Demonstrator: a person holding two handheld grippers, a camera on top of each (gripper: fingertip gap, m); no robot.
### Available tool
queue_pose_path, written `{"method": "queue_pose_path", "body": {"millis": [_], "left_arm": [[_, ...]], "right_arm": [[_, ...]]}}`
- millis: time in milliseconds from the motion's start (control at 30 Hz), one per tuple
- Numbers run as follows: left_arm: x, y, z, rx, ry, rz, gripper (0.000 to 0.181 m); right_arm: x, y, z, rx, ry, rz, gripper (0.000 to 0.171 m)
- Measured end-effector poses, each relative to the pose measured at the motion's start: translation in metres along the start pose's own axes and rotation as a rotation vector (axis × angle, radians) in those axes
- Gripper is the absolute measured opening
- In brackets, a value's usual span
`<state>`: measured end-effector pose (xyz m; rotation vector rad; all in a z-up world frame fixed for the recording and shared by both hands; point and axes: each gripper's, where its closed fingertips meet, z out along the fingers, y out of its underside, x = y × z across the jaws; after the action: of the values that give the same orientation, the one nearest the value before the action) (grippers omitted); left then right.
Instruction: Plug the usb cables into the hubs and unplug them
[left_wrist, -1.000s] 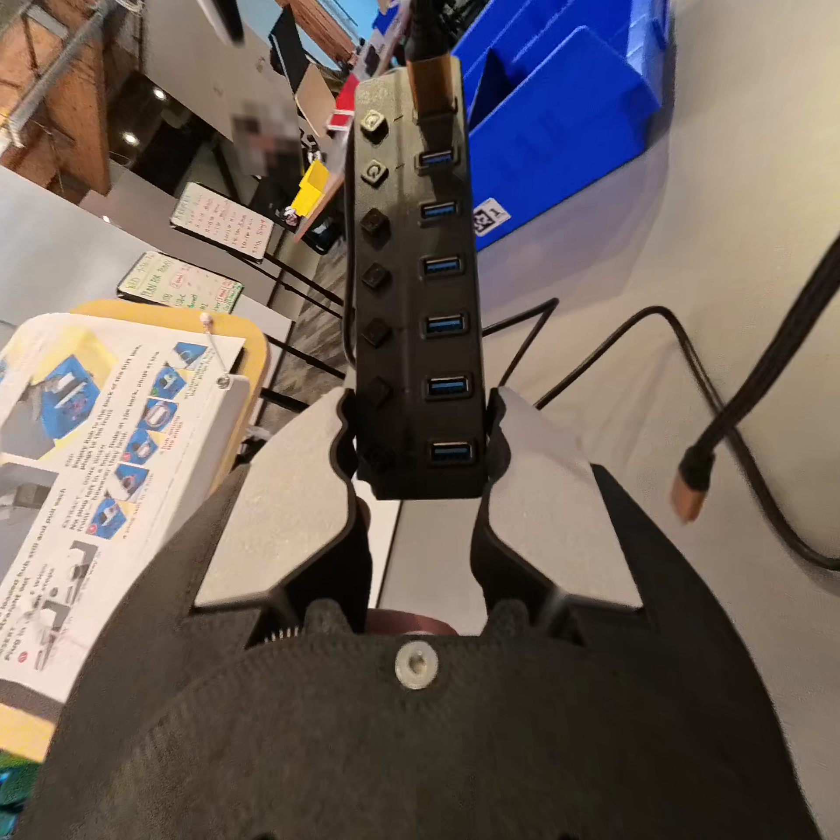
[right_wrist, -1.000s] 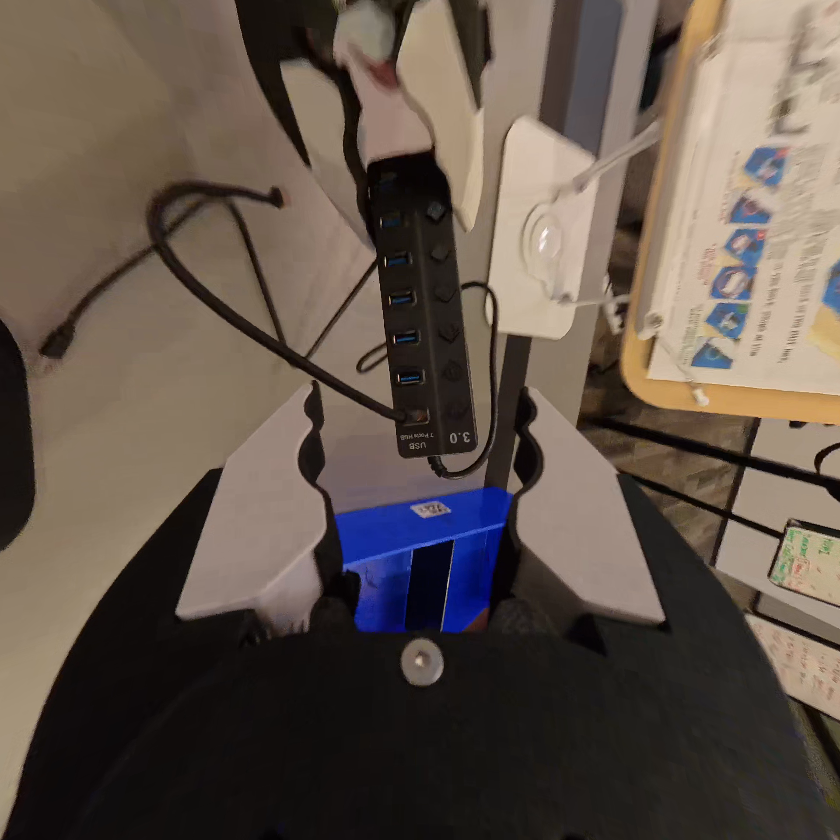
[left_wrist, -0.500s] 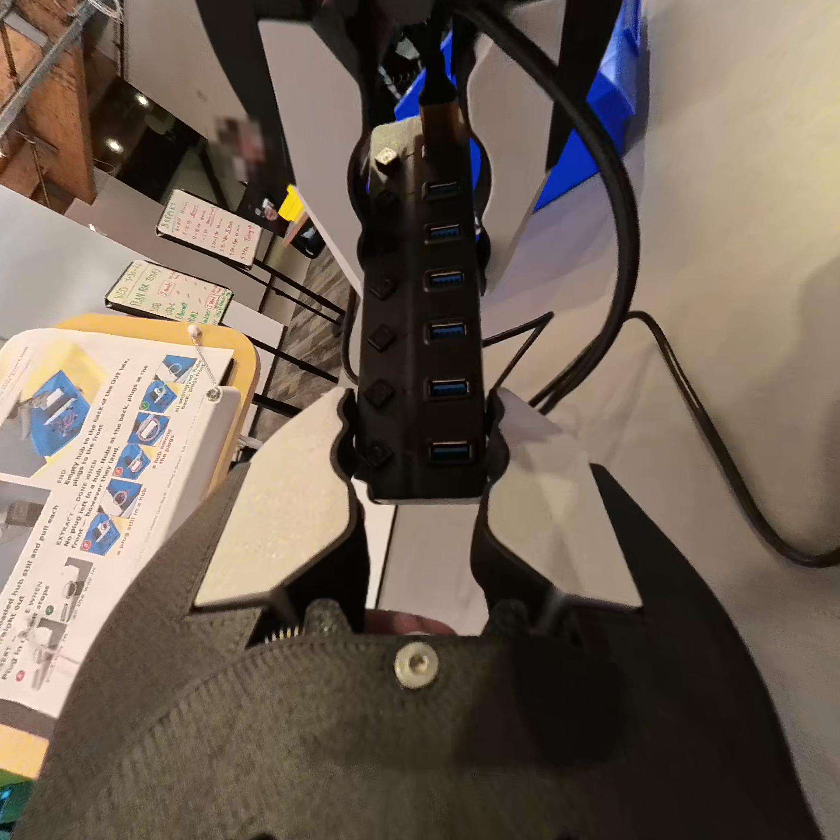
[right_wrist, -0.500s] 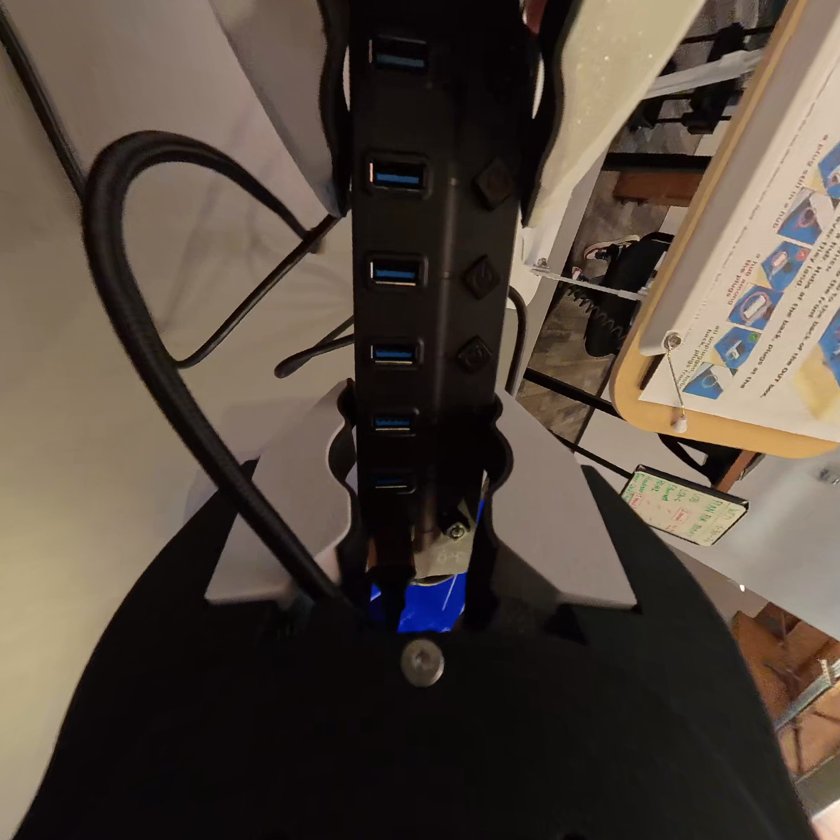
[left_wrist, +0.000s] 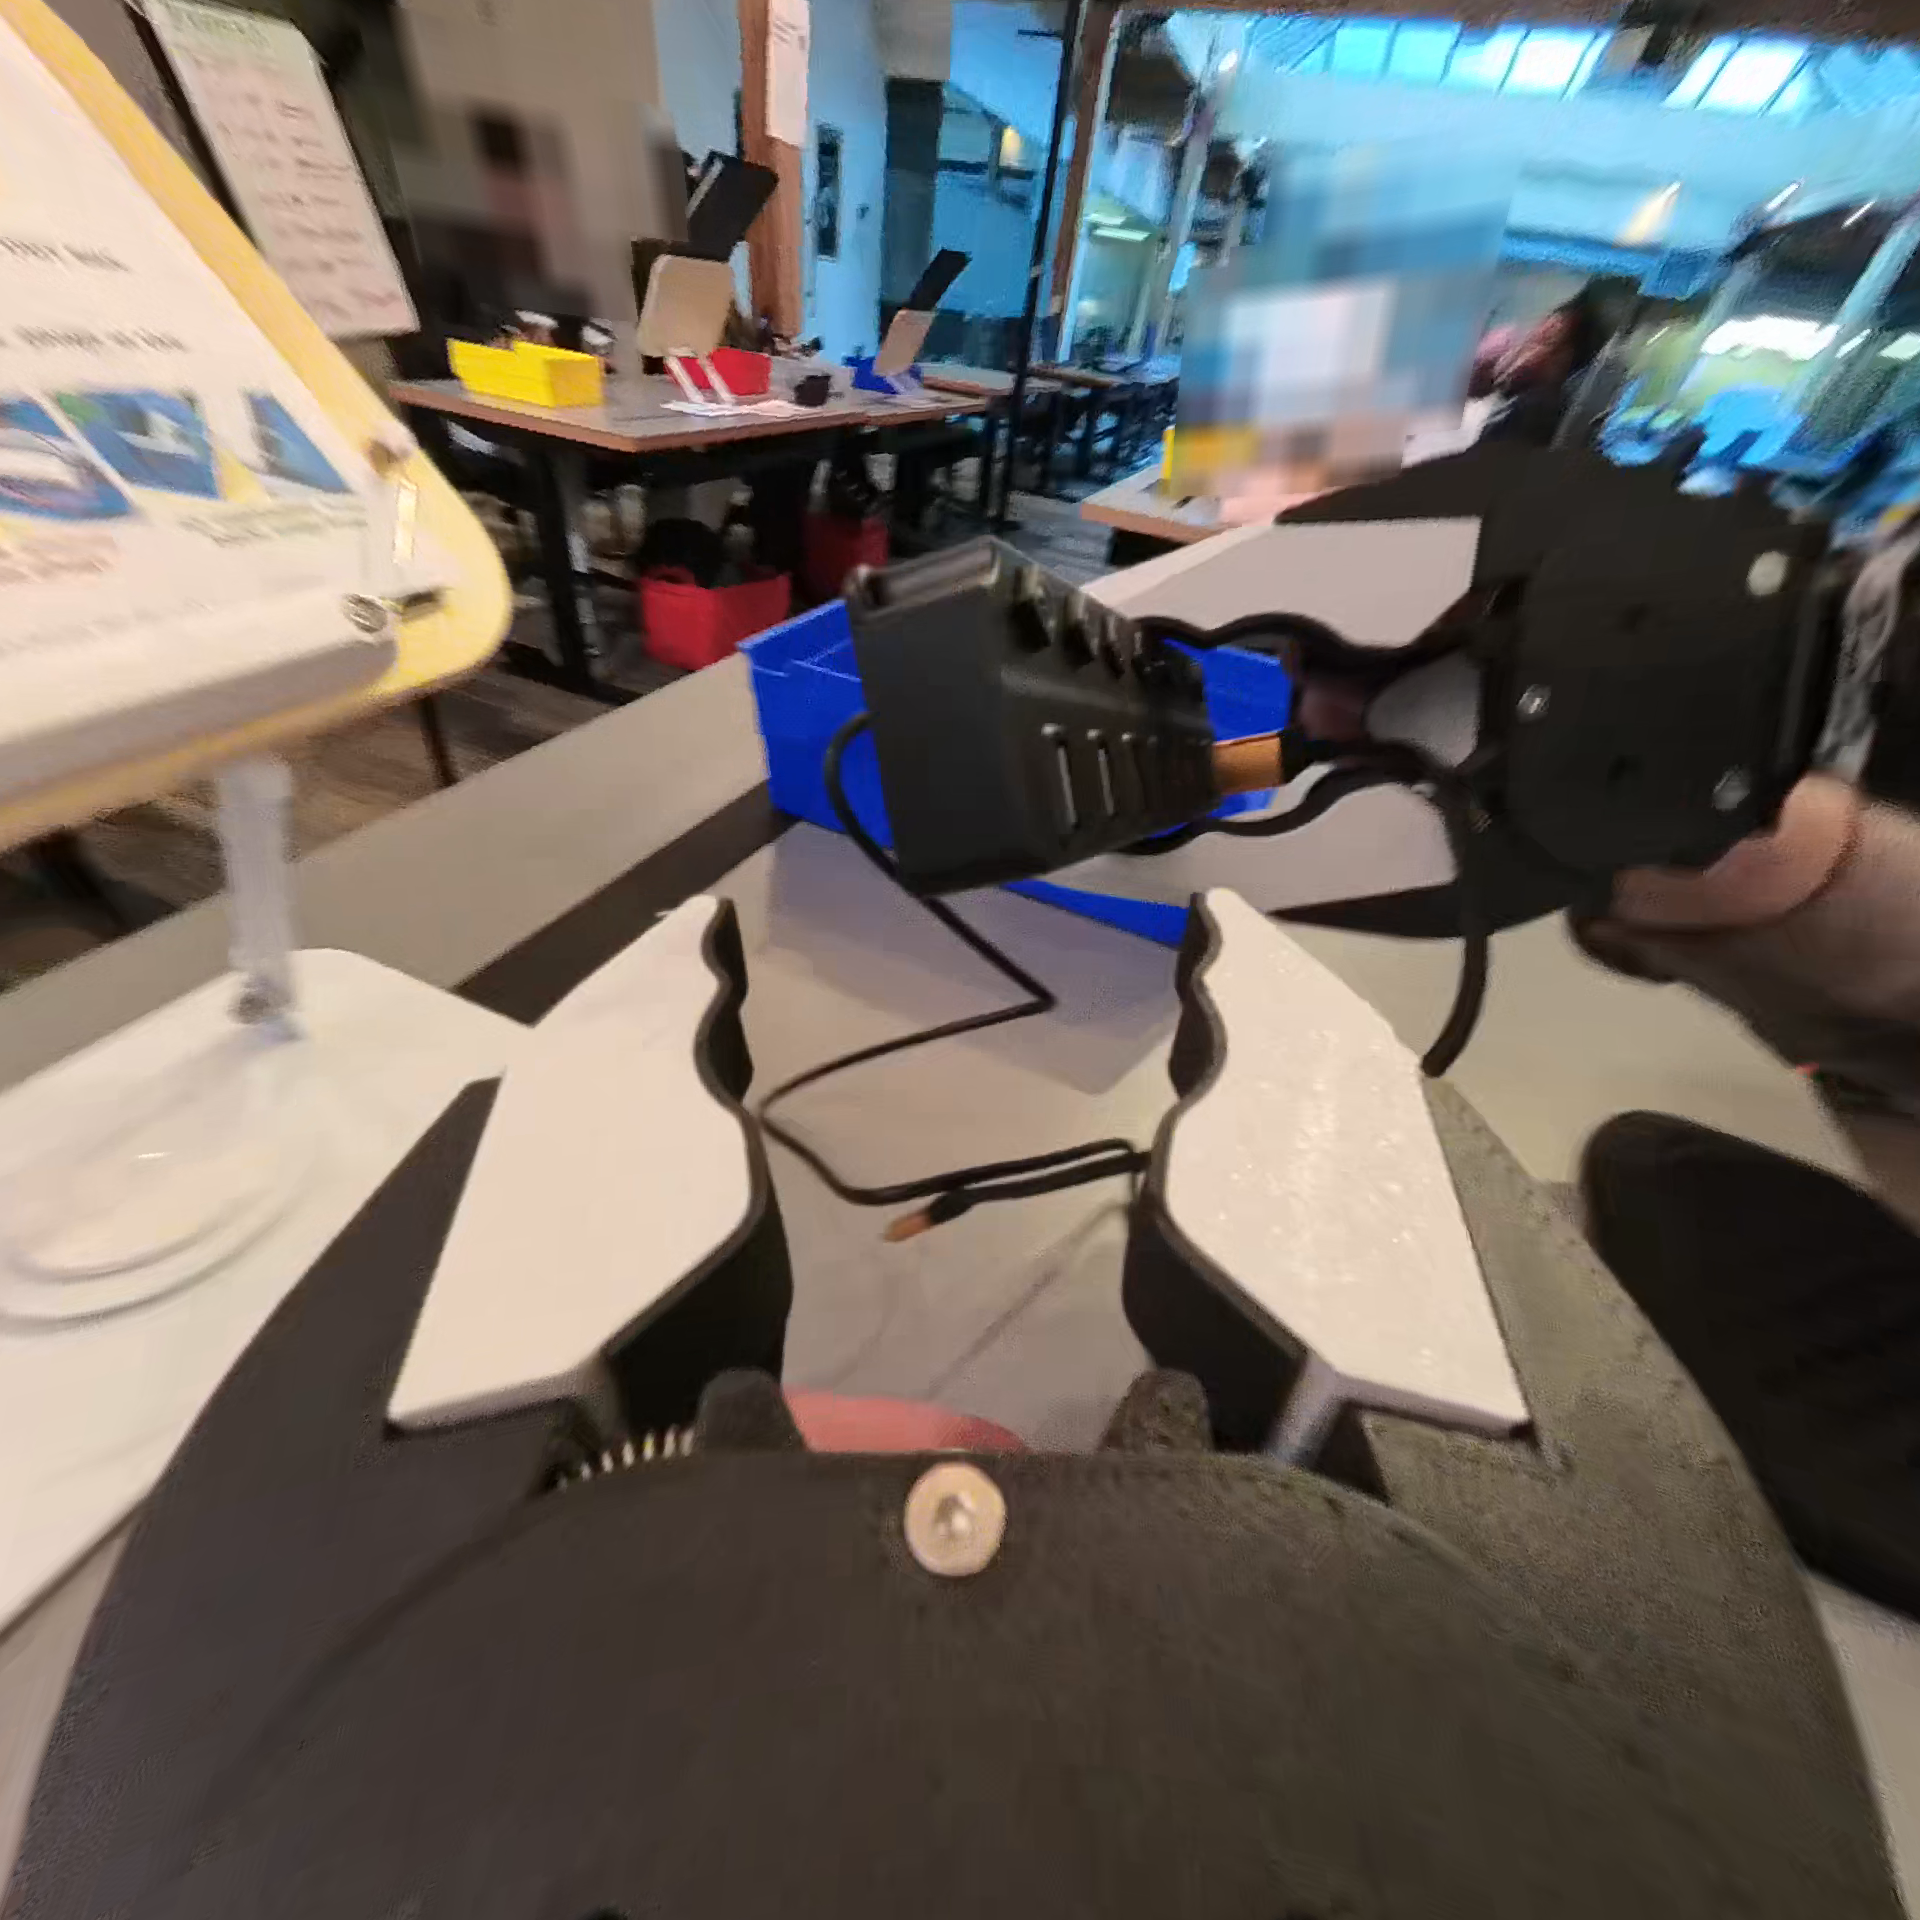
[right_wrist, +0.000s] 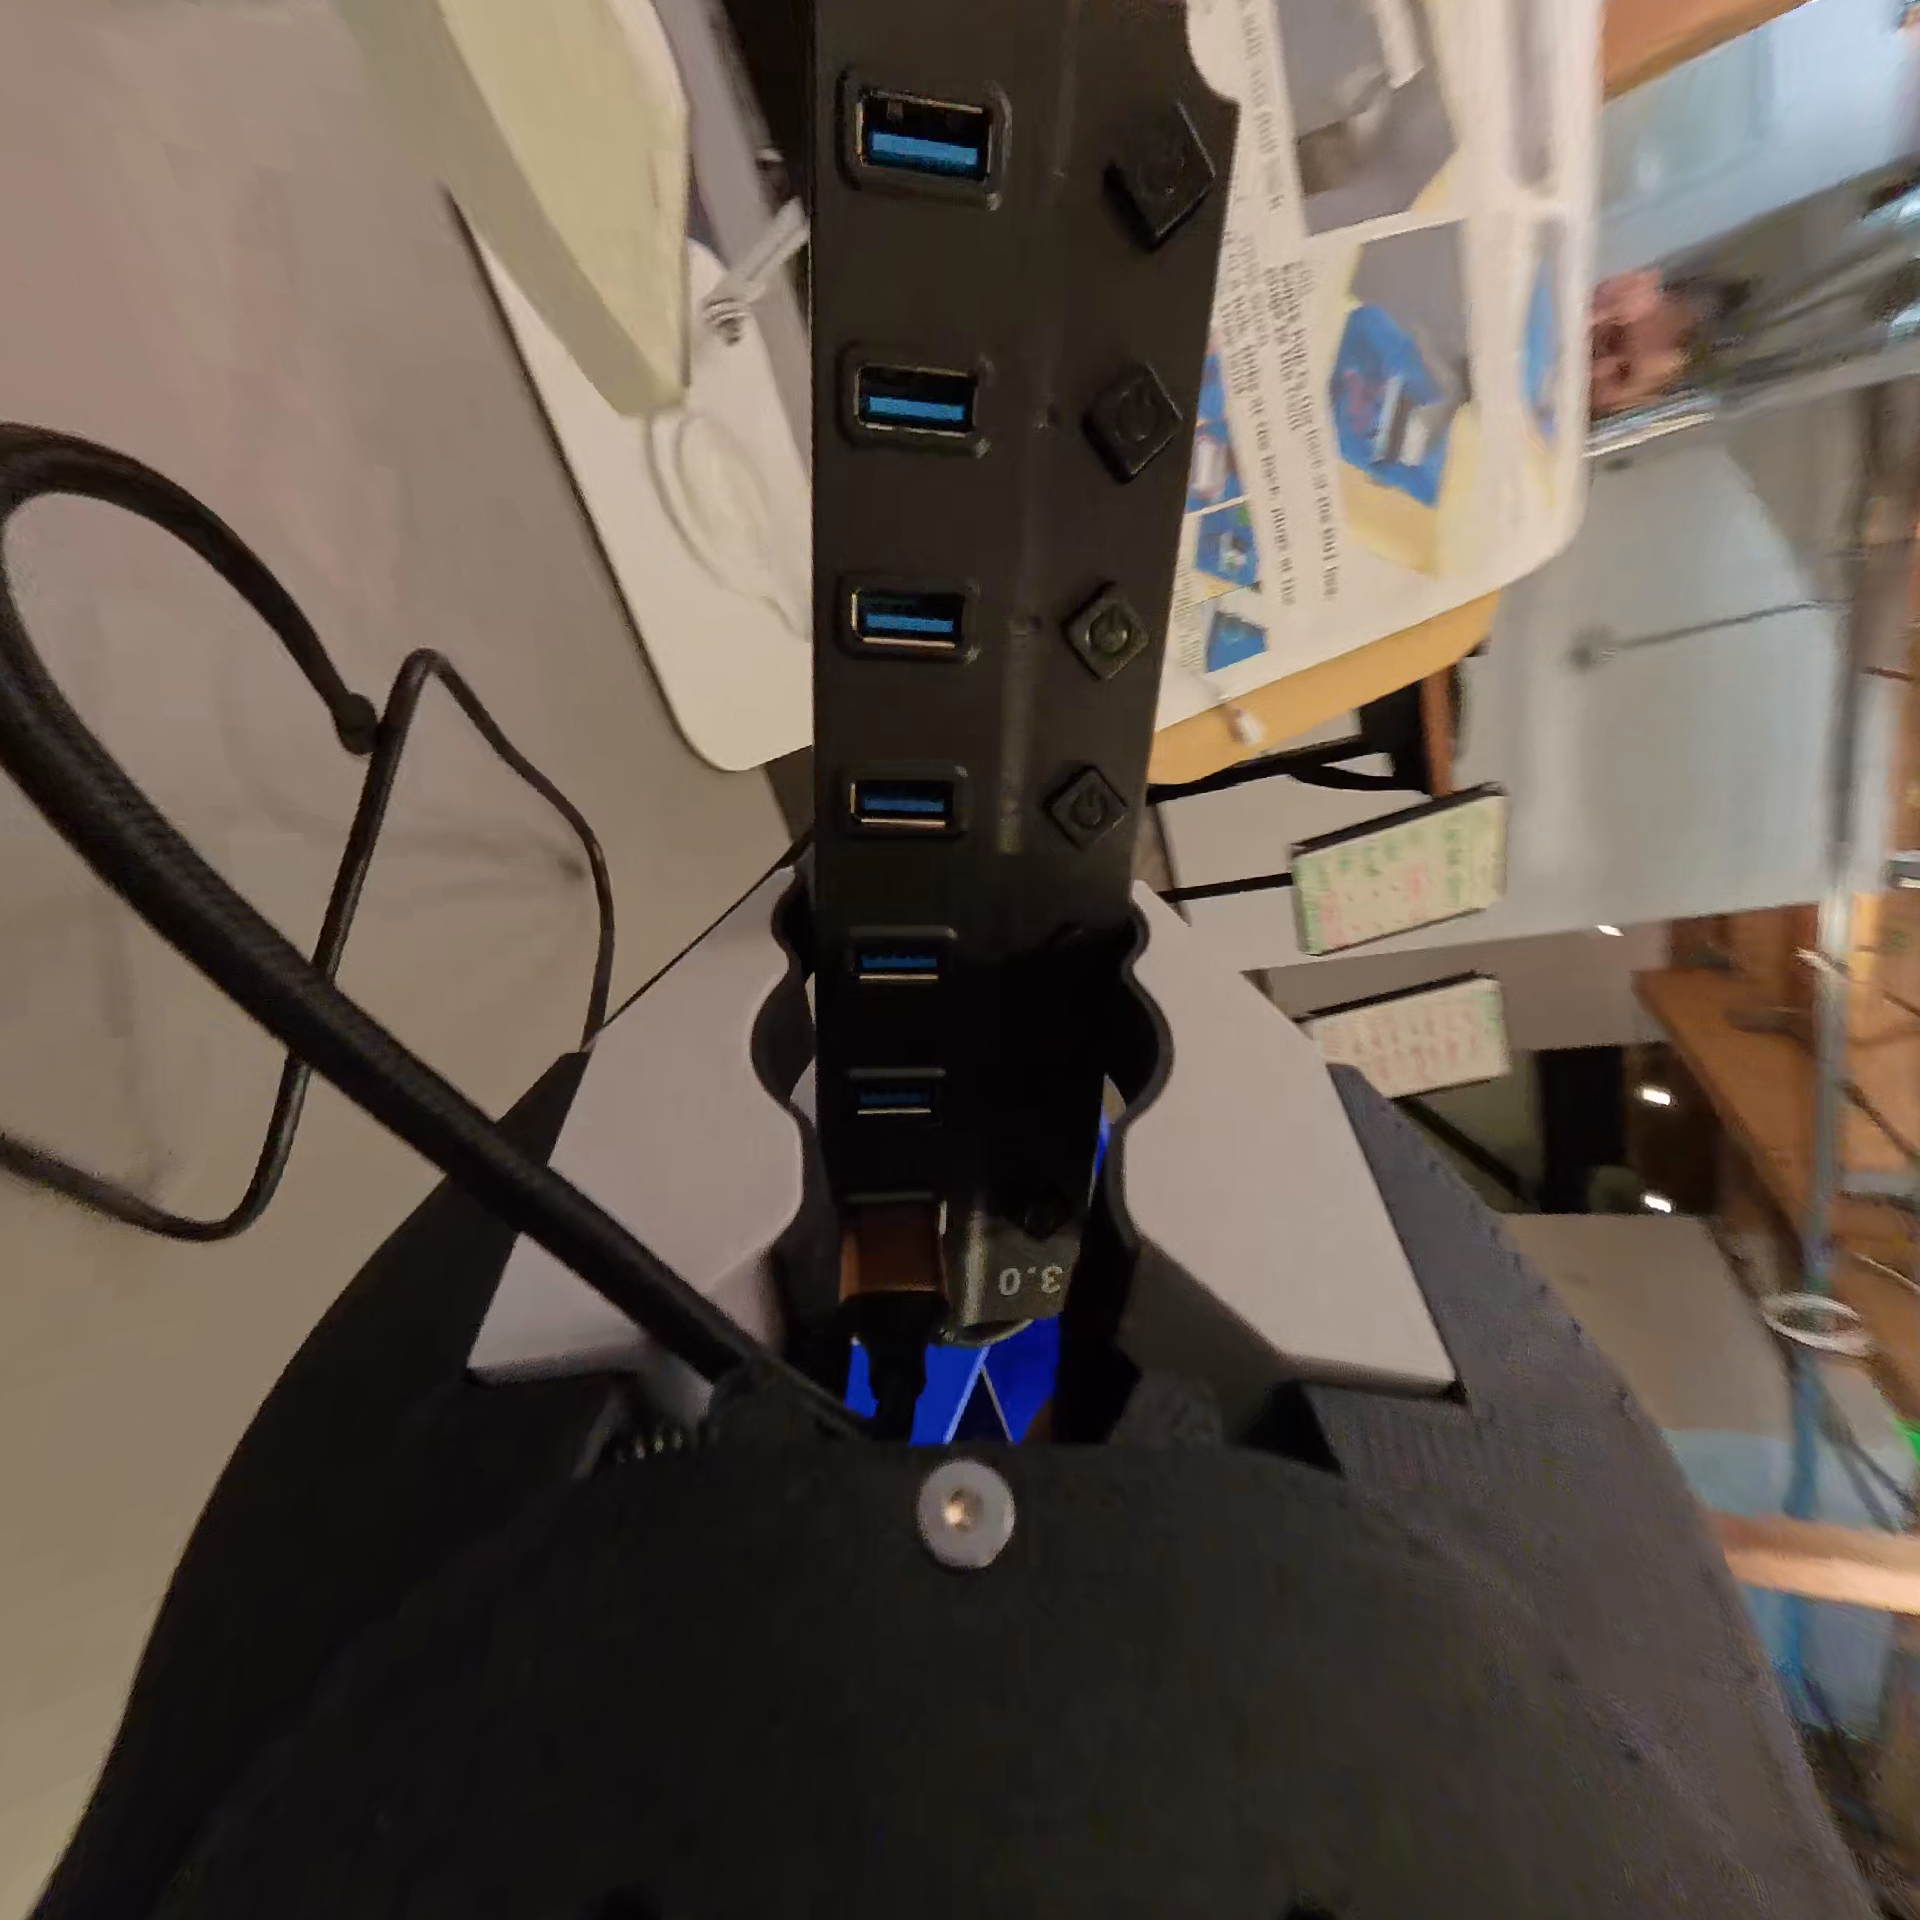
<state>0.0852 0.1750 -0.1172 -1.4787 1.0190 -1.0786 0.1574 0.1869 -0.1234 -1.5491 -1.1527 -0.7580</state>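
Right wrist view: we count six blue ports on the printed black hub (right_wrist: 997, 582), clamped by our right gripper (right_wrist: 961, 1049); left gripper (left_wrist: 961, 997) gapes empty, perhaps.

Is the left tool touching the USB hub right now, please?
Apart. The left wrist view shows the left tool open and empty, with the USB hub held beyond it by the right tool.

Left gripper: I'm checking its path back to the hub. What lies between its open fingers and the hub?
In the left wrist view, only bare table and a thin black cable lie between the left gripper and the hub.
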Motion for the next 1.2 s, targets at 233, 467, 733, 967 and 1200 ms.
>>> {"method": "queue_pose_path", "body": {"millis": [233,467,733,967,1200], "left_arm": [[0.017,-0.010,-0.002,0.146,0.117,-0.150,0.043],[0.027,-0.013,-0.008,0.105,0.148,-0.002,0.026],[0.020,-0.016,-0.021,0.032,0.129,0.181,0.025],[0.035,-0.007,-0.020,-0.037,0.186,0.266,0.026],[0.060,-0.001,-0.019,-0.070,0.253,0.362,0.026]], "right_arm": [[-0.008,-0.035,-0.006,0.056,0.261,-0.131,0.053],[-0.035,-0.030,-0.007,0.073,0.020,-0.197,0.070],[-0.056,-0.012,-0.068,0.144,-0.483,-0.178,0.063],[-0.035,-0.049,-0.082,0.326,-0.658,0.098,0.067],[-0.075,-0.071,-0.037,0.342,-0.727,0.120,0.046]]}}
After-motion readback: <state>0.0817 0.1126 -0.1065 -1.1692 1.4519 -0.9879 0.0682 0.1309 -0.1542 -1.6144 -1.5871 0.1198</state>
